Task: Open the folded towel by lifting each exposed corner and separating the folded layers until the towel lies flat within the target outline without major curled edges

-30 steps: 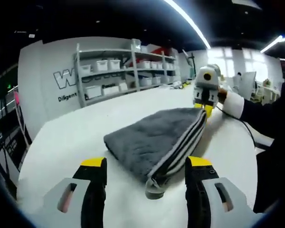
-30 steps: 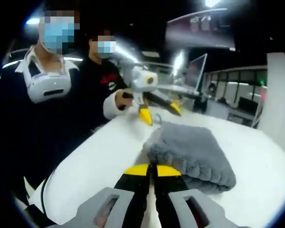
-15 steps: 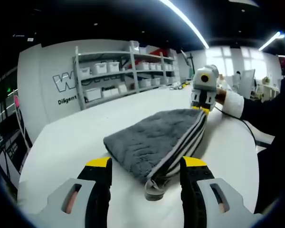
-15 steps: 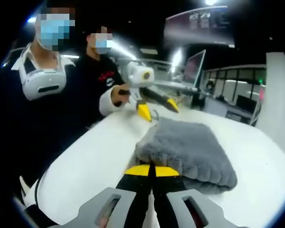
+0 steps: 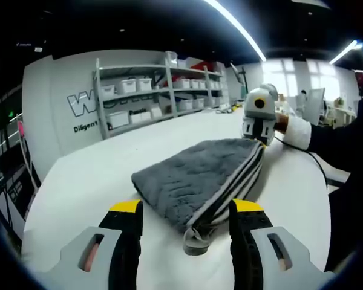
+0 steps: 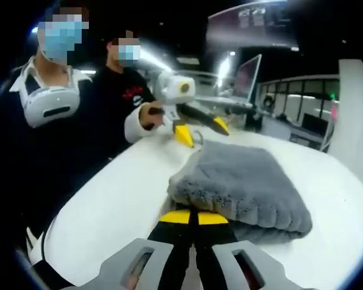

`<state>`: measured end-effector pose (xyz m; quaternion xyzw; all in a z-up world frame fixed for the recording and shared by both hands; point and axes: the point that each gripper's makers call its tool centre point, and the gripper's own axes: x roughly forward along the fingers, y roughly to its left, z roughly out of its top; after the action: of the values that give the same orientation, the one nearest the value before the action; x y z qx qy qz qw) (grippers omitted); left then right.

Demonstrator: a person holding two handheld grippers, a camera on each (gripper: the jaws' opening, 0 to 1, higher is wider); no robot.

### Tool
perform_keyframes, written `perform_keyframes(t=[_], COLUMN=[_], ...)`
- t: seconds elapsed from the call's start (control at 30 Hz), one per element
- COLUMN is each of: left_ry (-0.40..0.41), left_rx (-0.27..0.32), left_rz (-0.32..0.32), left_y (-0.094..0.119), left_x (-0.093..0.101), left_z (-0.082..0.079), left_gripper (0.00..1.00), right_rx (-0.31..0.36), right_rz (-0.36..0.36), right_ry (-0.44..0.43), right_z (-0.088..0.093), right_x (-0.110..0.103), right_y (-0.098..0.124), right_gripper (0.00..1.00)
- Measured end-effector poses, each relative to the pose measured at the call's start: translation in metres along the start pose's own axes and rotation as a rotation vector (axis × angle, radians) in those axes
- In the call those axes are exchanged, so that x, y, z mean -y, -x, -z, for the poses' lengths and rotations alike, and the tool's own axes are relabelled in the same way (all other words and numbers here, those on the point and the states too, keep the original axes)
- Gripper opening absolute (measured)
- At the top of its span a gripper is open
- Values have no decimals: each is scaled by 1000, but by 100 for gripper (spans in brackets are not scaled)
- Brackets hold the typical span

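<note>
Towel (image 5: 199, 175) folded — bare table (image 5: 85, 181) around its edges.

Desk (image 5: 85, 175) is bare white all round the folded towel (image 5: 193, 175), so lots of room on the left & near side. Far end's blocked by the right gripper (image 5: 258, 140) w/ its fingers at the towel's far corner. Shelving (image 5: 151, 90) sits well behind, no issue.
</note>
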<state>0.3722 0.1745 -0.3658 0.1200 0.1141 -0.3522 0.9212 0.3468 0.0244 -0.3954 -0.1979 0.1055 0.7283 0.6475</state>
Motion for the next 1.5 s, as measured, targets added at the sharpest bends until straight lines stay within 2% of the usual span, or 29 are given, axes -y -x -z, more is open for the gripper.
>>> perform_keyframes(t=[0.13,0.27,0.4,0.53,0.67,0.77,0.9,1.03,1.13,1.33,1.37,1.43,1.5], left_ry=[-1,5,6,23,33,37,35,36,32,37,39,40,41], left_rx=[0,3,4,-2,-4,4,7,1,1,9,11,13,13], left_rz=[7,20,23,14,-6,-6,-7,-13,-23,-22,-24,-24,-24], left_y=[0,0,0,0,1,1,2,0,0,0,1,1,1], left_x=[1,3,4,1,-4,-5,-5,-6,-8,-8,-9,-9,-9], left_z=[0,0,0,2,3,1,0,2,2,1,1,1,1], left_gripper=[57,57,58,62,64,64,67,68,70,72,72,72,72], right_rx=[-31,-43,-2,4,8,-13,-50,-88,-108,-56,-69,-70,-69], right_rz=[-3,7,69,93,139,167,240,356,434,447,455,463,461], right_ry=[-21,18,66,81,111,127,158,268,373,471,515,538,558], right_z=[7,5,-6,-7,-9,-7,-7,-10,-15,-30,-31,-33,-34], right_x=[-1,0,7,12,20,25,34,44,47,36,34,32,31], right_y=[-2,2,12,22,25,26,29,33,29,21,16,10,5], right_gripper=[0,0,0,0,15,17,27,35,51,55,56,60,59])
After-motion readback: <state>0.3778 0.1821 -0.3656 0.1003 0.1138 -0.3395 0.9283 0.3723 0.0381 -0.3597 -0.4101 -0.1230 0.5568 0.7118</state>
